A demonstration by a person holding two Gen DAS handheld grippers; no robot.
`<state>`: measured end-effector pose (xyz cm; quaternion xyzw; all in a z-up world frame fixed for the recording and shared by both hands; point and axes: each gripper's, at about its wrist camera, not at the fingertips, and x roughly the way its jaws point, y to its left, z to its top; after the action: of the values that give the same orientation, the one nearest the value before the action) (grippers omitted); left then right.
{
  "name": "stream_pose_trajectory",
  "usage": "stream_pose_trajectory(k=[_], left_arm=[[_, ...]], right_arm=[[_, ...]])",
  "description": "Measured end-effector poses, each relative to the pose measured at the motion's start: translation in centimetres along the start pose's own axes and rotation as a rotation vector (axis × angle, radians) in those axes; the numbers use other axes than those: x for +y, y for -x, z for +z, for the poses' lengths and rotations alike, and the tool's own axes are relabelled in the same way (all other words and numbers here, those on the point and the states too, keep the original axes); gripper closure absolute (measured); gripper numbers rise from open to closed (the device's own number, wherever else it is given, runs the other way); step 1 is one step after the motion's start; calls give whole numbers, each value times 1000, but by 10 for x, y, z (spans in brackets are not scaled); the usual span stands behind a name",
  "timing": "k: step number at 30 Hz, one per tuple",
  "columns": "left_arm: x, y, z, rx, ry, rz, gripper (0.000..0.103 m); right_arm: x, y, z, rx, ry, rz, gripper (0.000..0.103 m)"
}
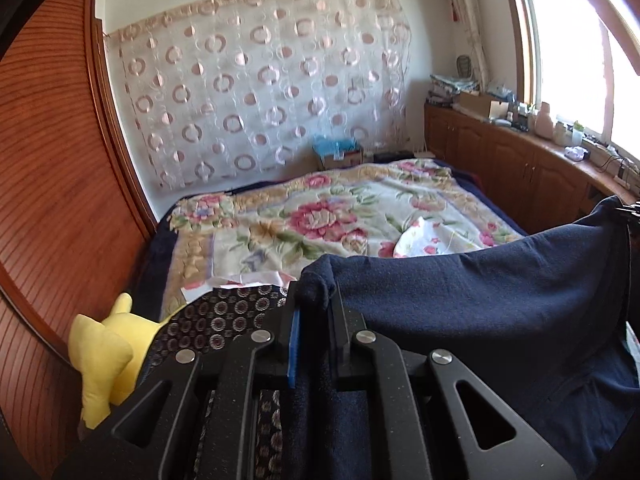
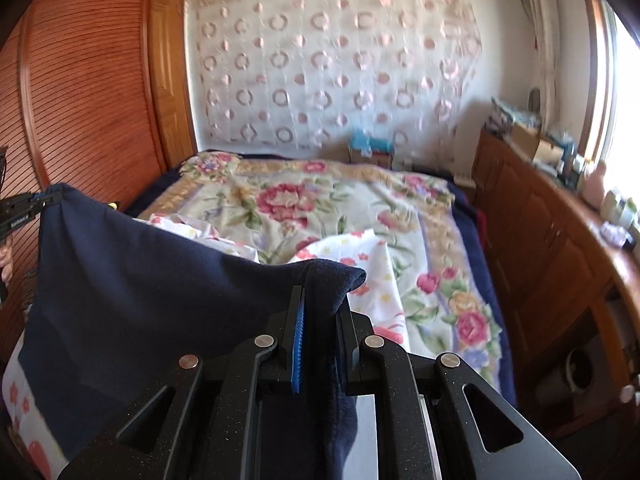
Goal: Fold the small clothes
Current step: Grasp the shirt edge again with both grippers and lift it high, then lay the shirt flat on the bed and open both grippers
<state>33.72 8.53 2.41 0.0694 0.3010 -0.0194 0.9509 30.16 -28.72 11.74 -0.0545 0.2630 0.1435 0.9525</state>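
Note:
A navy blue garment (image 1: pixel 480 304) hangs stretched between my two grippers above the bed. My left gripper (image 1: pixel 314 300) is shut on one top corner of it. My right gripper (image 2: pixel 320 300) is shut on the other top corner, and the cloth (image 2: pixel 140 272) spreads to the left in the right wrist view. The right gripper shows at the right edge of the left wrist view (image 1: pixel 628 210). The left gripper shows at the left edge of the right wrist view (image 2: pixel 36 204). The garment's lower part is hidden below the frames.
A bed with a floral blanket (image 1: pixel 320 216) lies ahead, with white floral clothes (image 2: pixel 368 264) on it. A dark patterned cloth (image 1: pixel 224 320) and a yellow plush toy (image 1: pixel 104 352) lie at the left. A wooden wardrobe (image 1: pixel 52 184) stands left, cabinets (image 2: pixel 540 240) right.

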Motion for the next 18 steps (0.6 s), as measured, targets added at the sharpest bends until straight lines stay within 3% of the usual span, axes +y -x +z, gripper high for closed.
stream_pose_trajectory(k=[4,10,18], left_arm=[[-4,-25,-1,43,-20,-2,91],[-5,-60,0,109,-43,-12,89],[-4,-71,-3,150,-54,-41,81]], right_arm=[[-10,-34,18,35,-15,7,90],[-19,-75,7,87,-25,7,90],[-22,-92,-1,123,-37,-5,87]])
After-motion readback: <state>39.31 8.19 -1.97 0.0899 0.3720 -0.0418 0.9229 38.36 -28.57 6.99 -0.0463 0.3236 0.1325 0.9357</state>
